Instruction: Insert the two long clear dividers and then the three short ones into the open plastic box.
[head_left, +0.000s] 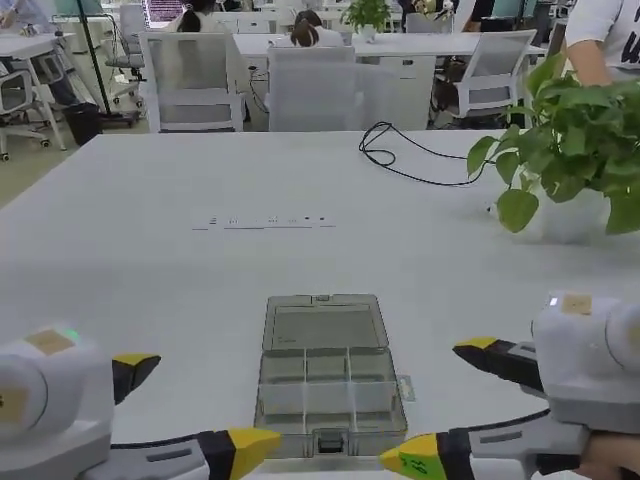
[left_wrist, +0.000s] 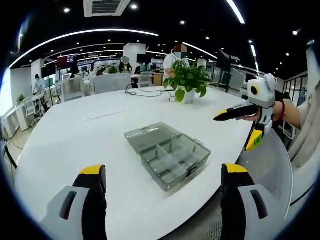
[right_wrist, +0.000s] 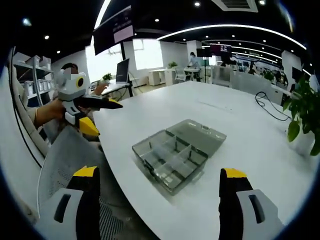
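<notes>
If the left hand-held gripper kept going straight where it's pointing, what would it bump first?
Probably the open plastic box, almost dead ahead between the left hand-held gripper's open jaws. Depth is unclear; it might touch the table first.

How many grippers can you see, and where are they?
2, none hidden: left gripper at lower left, right gripper at lower right of the head view, both open, flanking the box.

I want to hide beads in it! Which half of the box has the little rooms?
The near half, with the latch: clear walls split it into rooms. The far half is just a flat lid.
</notes>
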